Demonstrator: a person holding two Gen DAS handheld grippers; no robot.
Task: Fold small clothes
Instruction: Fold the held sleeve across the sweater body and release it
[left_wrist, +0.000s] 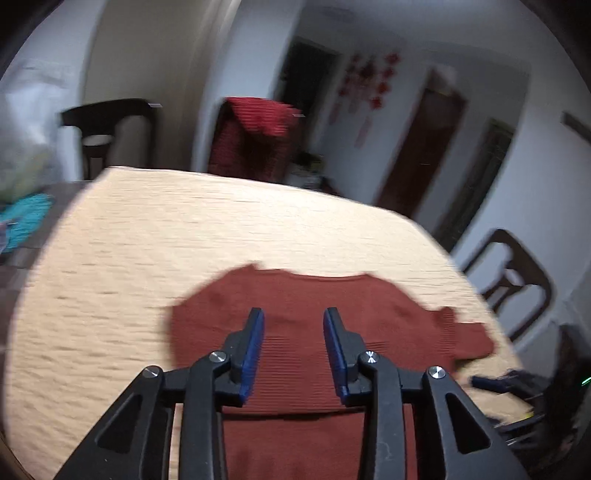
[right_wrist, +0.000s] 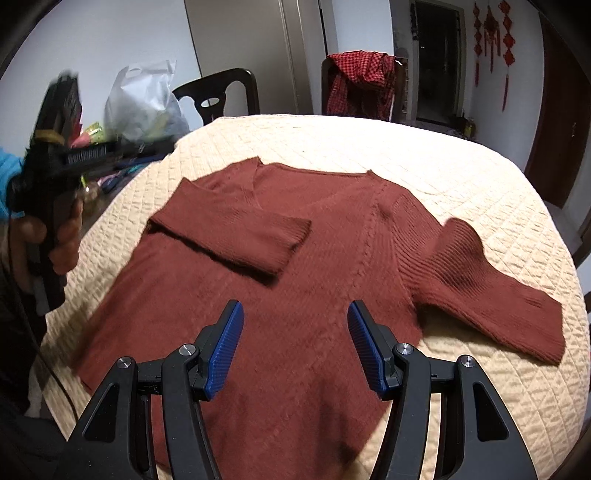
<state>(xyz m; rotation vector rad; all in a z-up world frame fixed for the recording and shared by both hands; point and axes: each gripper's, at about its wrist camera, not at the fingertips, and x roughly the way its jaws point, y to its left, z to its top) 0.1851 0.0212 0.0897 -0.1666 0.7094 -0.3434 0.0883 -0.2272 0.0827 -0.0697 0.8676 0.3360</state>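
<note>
A rust-red knit sweater (right_wrist: 295, 258) lies flat on the cream quilted table cover (right_wrist: 406, 155). Its left sleeve (right_wrist: 236, 229) is folded across the chest; its right sleeve (right_wrist: 491, 291) lies stretched out to the right. My right gripper (right_wrist: 295, 325) is open and empty, just above the sweater's lower body. My left gripper (left_wrist: 293, 328) is open and empty above the sweater (left_wrist: 314, 317) in the blurred left wrist view. In the right wrist view the left gripper's body (right_wrist: 51, 162) is held in a hand off the table's left edge.
A white plastic bag (right_wrist: 144, 103) and small clutter sit on the dark table at the far left. Dark chairs (right_wrist: 221, 92) stand behind the table, one draped with a red checked cloth (right_wrist: 362, 77). Another chair (left_wrist: 517, 280) stands to the right.
</note>
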